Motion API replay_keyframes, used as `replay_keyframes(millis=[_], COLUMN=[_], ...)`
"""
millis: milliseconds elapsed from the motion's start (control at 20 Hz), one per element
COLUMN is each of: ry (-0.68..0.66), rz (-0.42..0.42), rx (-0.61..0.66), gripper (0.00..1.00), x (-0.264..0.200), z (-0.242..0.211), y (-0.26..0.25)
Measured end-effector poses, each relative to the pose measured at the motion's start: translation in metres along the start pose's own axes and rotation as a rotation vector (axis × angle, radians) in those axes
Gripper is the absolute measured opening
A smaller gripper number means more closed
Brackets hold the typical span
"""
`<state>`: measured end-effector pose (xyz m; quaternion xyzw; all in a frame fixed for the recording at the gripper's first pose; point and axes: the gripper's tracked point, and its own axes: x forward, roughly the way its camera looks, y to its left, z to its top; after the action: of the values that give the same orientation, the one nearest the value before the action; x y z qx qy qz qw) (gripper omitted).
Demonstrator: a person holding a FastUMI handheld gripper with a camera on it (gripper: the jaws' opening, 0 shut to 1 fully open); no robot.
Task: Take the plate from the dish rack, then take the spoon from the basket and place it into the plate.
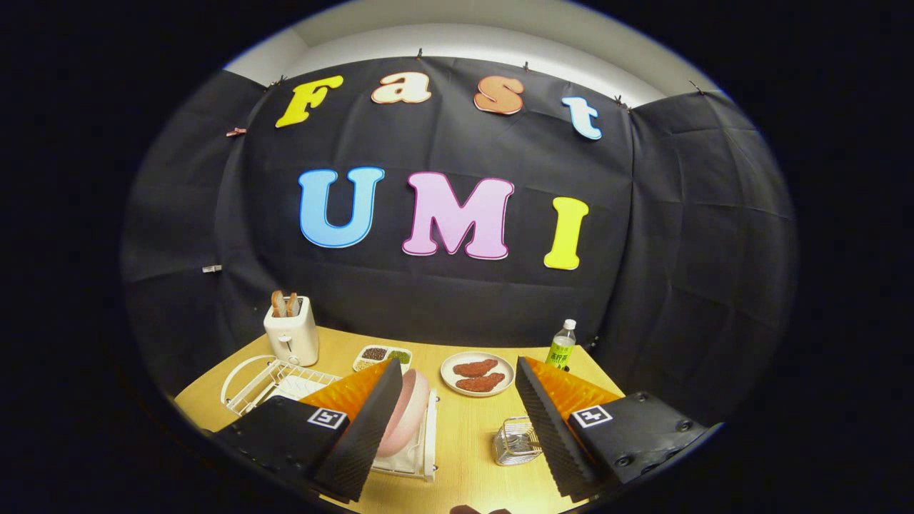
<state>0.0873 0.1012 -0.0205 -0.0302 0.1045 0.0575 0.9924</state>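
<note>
We see our gripper [457, 421] spread wide, empty; pink plate [407, 410] upright in the dish rack [285, 382], wire basket [515, 440] right of it.

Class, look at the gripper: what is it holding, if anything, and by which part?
Nothing is held. The gripper is open, its fingers spread apart above the table, with the pink plate beside one finger.

Light wood bench [464, 435]. On it: white wire dish rack [285, 382] toward the left, a pink plate [407, 410] standing on edge in it. White toaster [291, 334] behind the rack with toast in its slots. Small white tray [383, 356] of grains beside the toaster. White plate [477, 373] with two brown pieces mid-bench. Bottle [562, 344] at the far right corner. Small wire basket [517, 440] near the front.
</note>
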Motion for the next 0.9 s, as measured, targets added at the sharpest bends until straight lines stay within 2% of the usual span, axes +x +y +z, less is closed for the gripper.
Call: replay_keyframes(millis=[400, 550, 750, 850, 900], ry=[0.228, 0.304, 0.390, 0.420, 0.447], rz=[-0.019, -0.033, -0.057, -0.077, -0.074], rx=[0.066, 0.087, 0.101, 0.119, 0.139], gripper=[0.96, 0.83, 0.72, 0.55, 0.49], x=[0.067, 0.084, 0.100, 0.105, 0.105], z=[-0.052, -0.077, -0.108, -0.118, -0.124], y=[0.027, 0.033, 0.037, 0.038, 0.042])
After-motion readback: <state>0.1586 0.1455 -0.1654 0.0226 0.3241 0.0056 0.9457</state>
